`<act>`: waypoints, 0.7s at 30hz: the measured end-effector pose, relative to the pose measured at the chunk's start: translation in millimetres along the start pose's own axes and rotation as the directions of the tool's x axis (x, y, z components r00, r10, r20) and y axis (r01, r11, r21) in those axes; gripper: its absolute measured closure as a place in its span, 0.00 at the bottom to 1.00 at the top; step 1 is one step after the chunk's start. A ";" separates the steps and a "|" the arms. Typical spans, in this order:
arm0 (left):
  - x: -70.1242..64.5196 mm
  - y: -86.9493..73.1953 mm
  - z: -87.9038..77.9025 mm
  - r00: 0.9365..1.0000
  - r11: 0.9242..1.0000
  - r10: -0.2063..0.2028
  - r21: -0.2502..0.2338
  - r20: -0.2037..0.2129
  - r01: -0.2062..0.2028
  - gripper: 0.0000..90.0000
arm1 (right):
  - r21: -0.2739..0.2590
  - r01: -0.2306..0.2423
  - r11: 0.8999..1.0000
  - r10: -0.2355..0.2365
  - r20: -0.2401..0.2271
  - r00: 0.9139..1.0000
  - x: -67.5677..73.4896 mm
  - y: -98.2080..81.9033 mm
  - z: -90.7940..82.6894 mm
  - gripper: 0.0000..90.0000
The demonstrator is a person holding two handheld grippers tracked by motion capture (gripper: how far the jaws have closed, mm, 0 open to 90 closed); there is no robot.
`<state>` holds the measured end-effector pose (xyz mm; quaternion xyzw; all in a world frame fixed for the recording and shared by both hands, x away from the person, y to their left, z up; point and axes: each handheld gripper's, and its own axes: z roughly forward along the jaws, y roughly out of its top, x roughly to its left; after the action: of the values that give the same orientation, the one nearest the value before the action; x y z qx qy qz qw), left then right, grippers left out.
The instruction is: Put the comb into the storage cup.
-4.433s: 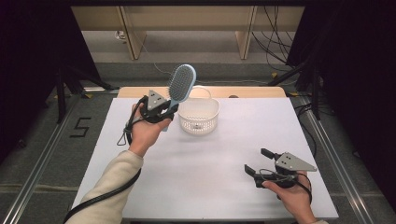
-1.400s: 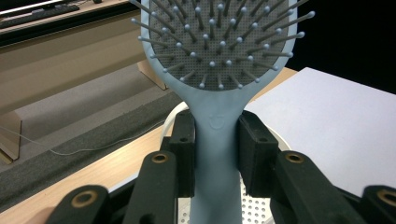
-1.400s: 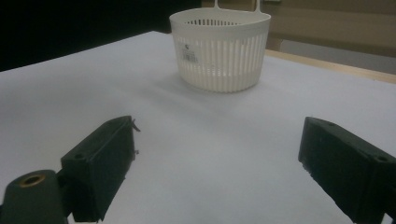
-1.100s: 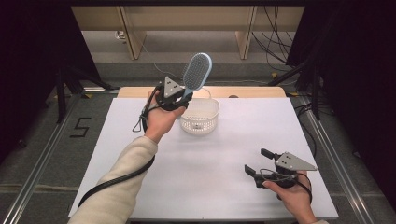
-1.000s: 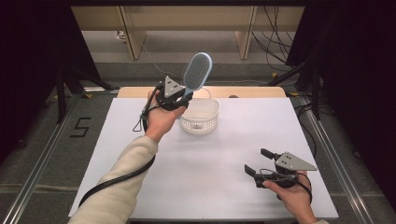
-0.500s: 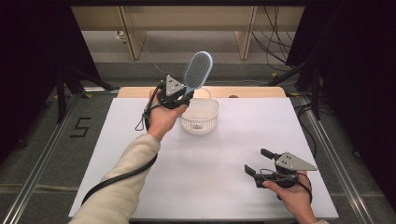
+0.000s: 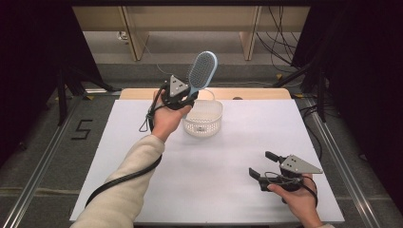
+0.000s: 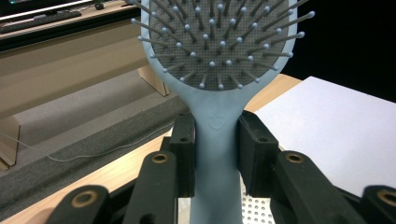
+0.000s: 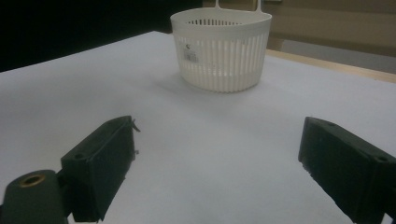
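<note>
A light blue hairbrush [image 7: 202, 70] is held up in the air by its handle, bristle head uppermost, just left of and above a white slatted basket [image 7: 203, 117]. My left gripper [image 7: 184, 96] is shut on that handle; in the left gripper view both pads press the hairbrush [image 8: 215, 126] from either side. My right gripper [image 7: 263, 165] rests low at the table's near right, open, with nothing between its fingers [image 9: 100, 161]. The basket [image 9: 219, 49] stands ahead of it across bare white table.
The white tabletop [image 7: 223, 161] spreads between basket and right gripper. A wooden strip [image 7: 247, 93] runs along the far edge. Dark floor with rails and a "5" mark [image 7: 81, 129] lies to the left, cables at the far right.
Over several seconds the left hand carried the hairbrush up and rightward toward the basket. In the last second it has stayed still. The right gripper has not moved.
</note>
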<state>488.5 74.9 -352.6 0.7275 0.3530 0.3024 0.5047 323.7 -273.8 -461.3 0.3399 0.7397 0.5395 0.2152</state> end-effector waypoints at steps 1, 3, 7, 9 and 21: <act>0.0 0.1 0.4 1.000 1.000 0.001 0.000 0.000 -0.001 0.77 | 0.000 0.000 1.000 0.000 0.000 1.000 0.0 0.0 0.0 0.13; 0.0 0.3 1.2 1.000 1.000 0.002 -0.001 0.001 -0.002 0.77 | 0.000 -0.001 1.000 0.001 0.000 1.000 0.0 0.0 -0.1 0.13; 0.3 0.1 2.4 1.000 1.000 0.005 0.000 0.001 -0.005 0.77 | 0.001 0.000 1.000 0.000 0.000 1.000 0.0 -0.1 0.0 0.13; 0.4 -0.4 3.3 1.000 1.000 0.008 0.002 0.003 -0.008 0.77 | 0.000 0.000 1.000 0.000 0.001 1.000 -0.1 0.0 0.0 0.13; 1.4 -3.6 8.1 1.000 1.000 0.003 0.005 0.009 -0.003 0.77 | 0.000 0.000 1.000 0.000 -0.001 1.000 -0.1 0.0 0.0 0.13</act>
<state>495.0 72.7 -358.3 0.7307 0.3503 0.2989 0.5041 323.7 -273.9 -461.3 0.3398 0.7398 0.5395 0.2148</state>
